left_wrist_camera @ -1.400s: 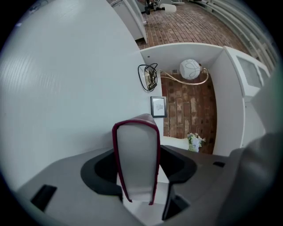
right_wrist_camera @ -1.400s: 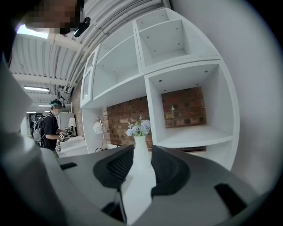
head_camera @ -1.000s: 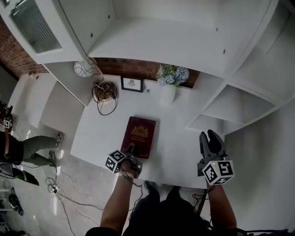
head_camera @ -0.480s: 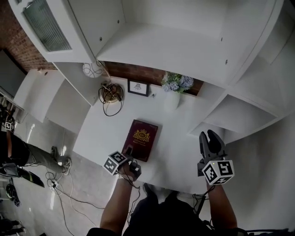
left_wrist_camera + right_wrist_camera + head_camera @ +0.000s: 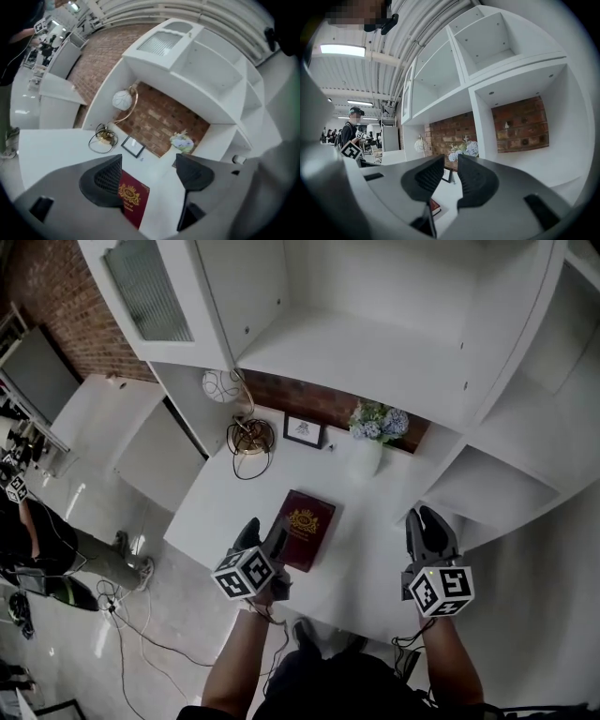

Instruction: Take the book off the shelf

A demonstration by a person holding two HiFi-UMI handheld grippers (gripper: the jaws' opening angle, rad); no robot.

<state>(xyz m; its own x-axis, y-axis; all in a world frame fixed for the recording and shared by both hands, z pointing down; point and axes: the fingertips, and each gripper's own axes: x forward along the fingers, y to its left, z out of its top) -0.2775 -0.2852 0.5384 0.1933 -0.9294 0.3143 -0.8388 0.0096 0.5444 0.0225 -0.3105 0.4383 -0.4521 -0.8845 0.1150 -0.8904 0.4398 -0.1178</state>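
Note:
A dark red book [image 5: 307, 527] with a gold crest lies flat on the white desk [image 5: 375, 554] below the shelf unit. My left gripper [image 5: 264, 536] hangs above the book's near left corner, open and empty; in the left gripper view the book [image 5: 133, 205] shows below and between the spread jaws of that gripper [image 5: 147, 174]. My right gripper [image 5: 428, 524] is over the desk's right side, well away from the book. Its jaws have just been closing to a narrow gap with nothing between them [image 5: 451, 176]. A sliver of the book [image 5: 435, 206] shows beneath them.
At the back of the desk stand a vase of flowers [image 5: 369, 439], a small picture frame [image 5: 303, 430] and a wire lamp [image 5: 247, 435] with a white globe [image 5: 222, 385]. White shelf compartments [image 5: 375, 343] rise above and to the right. A person [image 5: 28, 549] stands at far left.
My left gripper has risen from the book's near edge and rolled, its jaws now spread. The book stays on the desk. The right gripper's jaws look closer together.

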